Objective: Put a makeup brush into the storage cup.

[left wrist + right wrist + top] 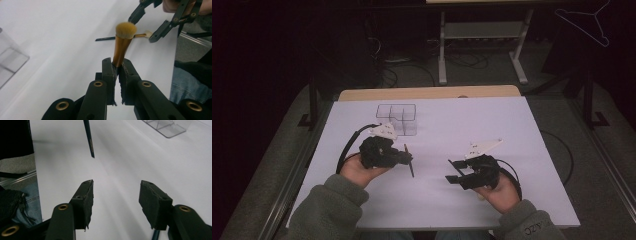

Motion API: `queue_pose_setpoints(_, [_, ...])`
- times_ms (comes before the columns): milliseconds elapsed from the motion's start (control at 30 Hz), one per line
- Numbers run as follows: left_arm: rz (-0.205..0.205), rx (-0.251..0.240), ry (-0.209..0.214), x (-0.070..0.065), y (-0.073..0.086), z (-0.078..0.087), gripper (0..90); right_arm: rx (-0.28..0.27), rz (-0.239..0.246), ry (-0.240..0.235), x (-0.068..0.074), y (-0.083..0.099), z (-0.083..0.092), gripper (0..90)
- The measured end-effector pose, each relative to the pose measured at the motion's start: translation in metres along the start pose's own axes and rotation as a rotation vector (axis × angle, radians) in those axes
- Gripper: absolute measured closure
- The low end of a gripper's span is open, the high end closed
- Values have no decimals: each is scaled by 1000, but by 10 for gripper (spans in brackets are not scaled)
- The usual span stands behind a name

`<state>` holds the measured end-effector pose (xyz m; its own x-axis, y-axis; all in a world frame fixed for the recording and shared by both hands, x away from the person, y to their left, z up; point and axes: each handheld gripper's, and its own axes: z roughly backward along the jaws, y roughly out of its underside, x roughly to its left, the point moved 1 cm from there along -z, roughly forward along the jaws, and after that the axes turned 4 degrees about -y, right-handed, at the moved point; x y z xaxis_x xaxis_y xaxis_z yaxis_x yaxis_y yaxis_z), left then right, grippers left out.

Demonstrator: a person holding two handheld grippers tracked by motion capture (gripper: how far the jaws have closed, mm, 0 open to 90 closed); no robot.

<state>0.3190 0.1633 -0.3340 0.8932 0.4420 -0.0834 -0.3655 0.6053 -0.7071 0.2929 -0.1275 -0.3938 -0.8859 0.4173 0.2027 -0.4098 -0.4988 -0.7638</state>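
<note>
My left gripper [404, 159] is shut on a makeup brush [409, 162] over the left middle of the white sheet. In the left gripper view the jaws [117, 63] pinch its gold ferrule, and the tan bristle head [125, 30] points away from the camera. A second slim brush [107, 38] with a black handle lies on the sheet beyond it. My right gripper [450, 171] stands open to the right, with nothing between its pads [85, 195]. It appears again, open, near that second brush [143, 28]. A dark handle end [89, 140] pokes in ahead of the right gripper [116, 187].
A clear plastic organiser [398, 120] with several compartments stands at the back of the white sheet [472, 120], behind the left gripper; its corner also shows [165, 126] [10, 62]. The table's wooden rear edge [427, 93] and metal side rails [292, 175] bound the sheet.
</note>
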Motion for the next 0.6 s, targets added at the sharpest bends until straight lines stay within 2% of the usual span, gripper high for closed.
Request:
queue_pose_setpoints(233, [39,-10,-35,17,0,13,832,-9,-26,20,-6,8,9,391])
queue_pose_setpoints(333, [46,-13,-63,32,-3,24,832,-14,-40,30,-10,12,15,368])
queue_pose_setpoints(367, [46,-13,-63,32,-3,24,832,-14,-40,30,-10,12,15,368])
queue_pose_setpoints(433, [63,-18,-81,43,-6,32,832,-22,-48,40,-13,14,18,355])
queue_pose_setpoints(500, [85,-30,-86,48,-8,35,832,-24,-54,45,-14,16,21,351])
queue_pose_setpoints(600, [88,-29,-104,58,-11,41,832,-25,-55,54,-17,18,24,339])
